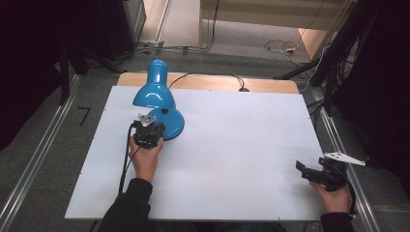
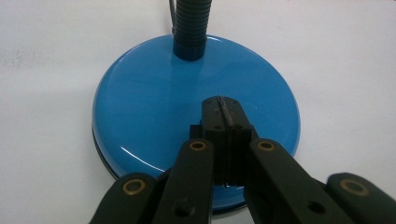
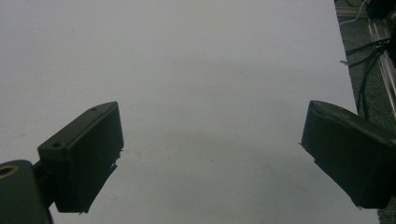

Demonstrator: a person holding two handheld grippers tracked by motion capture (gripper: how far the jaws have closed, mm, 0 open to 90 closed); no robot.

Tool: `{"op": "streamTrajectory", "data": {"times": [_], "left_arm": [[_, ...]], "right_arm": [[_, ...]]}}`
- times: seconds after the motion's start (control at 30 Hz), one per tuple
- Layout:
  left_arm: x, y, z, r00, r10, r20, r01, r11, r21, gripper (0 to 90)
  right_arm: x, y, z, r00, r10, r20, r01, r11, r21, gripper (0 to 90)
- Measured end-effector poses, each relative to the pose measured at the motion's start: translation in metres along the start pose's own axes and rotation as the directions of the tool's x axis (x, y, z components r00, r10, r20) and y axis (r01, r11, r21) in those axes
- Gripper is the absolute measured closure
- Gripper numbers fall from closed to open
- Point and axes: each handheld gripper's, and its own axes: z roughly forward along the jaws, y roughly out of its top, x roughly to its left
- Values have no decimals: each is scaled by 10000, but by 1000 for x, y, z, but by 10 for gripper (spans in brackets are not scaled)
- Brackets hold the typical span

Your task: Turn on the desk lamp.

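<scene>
Plainly, the risk sits with the left gripper: its jaws are pressed together with nothing between them, tips over the glossy blue lamp base, likely touching it though I cannot tell for sure. If the tips bear down off-centre, I judge they may skid on that smooth dome, or nudge the whole lamp across the white table (its cord trails off the far edge and could drag). A hard push could also rock the lamp, since the shade leans out from the ribbed neck. The base lies directly beneath and ahead of the jaw tips, neck beyond. The right gripper rests near the table's right edge, well apart from the lamp, jaws spread wide and empty
</scene>
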Motion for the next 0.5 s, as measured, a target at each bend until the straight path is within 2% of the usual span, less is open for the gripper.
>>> {"op": "streamTrajectory", "data": {"times": [0.5], "left_arm": [[0, 0, 0, 10000, 15, 9, -15, 10000, -13, 900]], "right_arm": [[0, 0, 0, 10000, -13, -3, 13, 10000, 12, 40]]}}
